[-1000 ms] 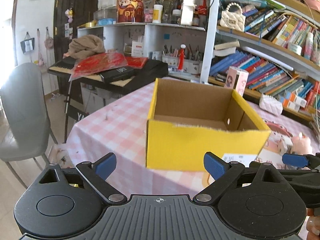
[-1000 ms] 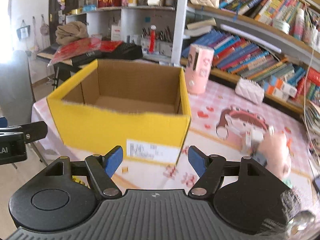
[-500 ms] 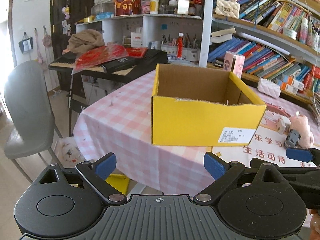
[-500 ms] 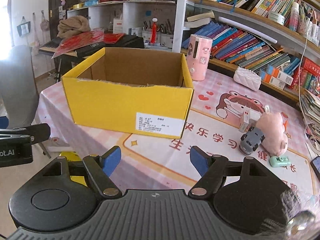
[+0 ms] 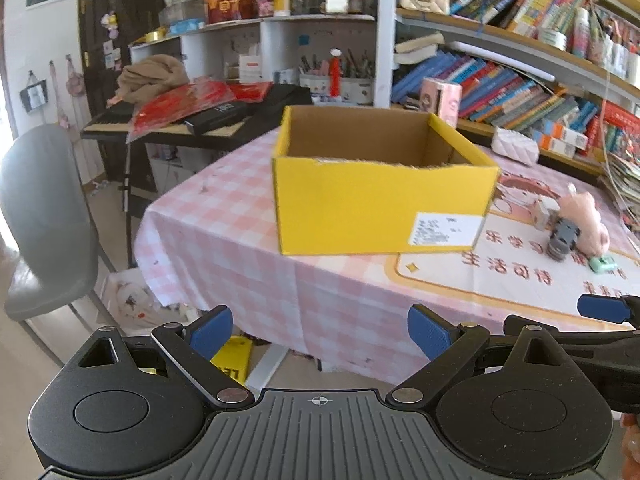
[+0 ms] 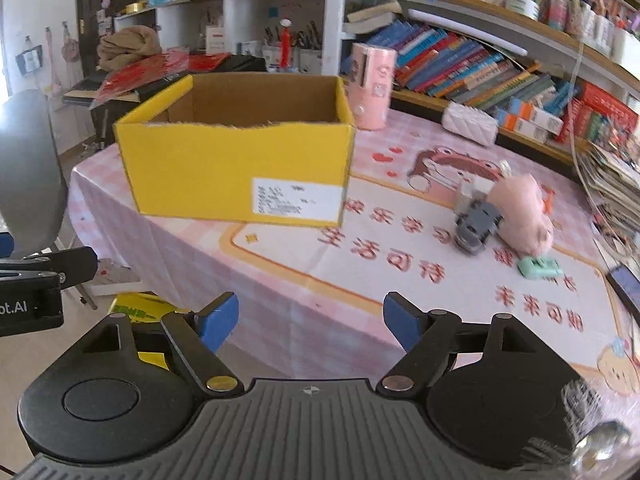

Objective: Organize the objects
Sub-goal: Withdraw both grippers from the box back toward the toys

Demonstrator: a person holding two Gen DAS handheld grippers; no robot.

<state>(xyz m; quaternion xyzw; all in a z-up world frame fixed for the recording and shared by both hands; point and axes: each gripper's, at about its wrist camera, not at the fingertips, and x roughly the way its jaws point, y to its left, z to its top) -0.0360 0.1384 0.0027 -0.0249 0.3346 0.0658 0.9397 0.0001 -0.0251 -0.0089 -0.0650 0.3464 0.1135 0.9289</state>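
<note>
An open yellow cardboard box point(image 5: 380, 204) point(image 6: 240, 168) stands on the pink checked tablecloth, and what shows of its inside is bare. To its right lie a pink plush pig point(image 6: 524, 212) point(image 5: 586, 220), a grey toy car point(image 6: 476, 224) point(image 5: 562, 236), a small mint-green toy car point(image 6: 538, 267) point(image 5: 602, 264) and a small white block point(image 6: 470, 192). My left gripper point(image 5: 320, 332) hangs open off the table's near edge with nothing between its fingers. My right gripper point(image 6: 310, 322) is over the near edge, its jaws opening and nothing between them.
A pink cylindrical canister point(image 6: 370, 88) and a white quilted pouch point(image 6: 472, 122) stand behind the box. Bookshelves point(image 6: 500, 64) line the back. A grey chair point(image 5: 44, 216) and a keyboard stand point(image 5: 180, 120) are on the left. A phone point(image 6: 624, 284) lies at the right edge.
Both grippers have drawn back from the box, which now looks smaller and farther. More of the table and the toys on the right have come into view. The right jaws stand a little wider.
</note>
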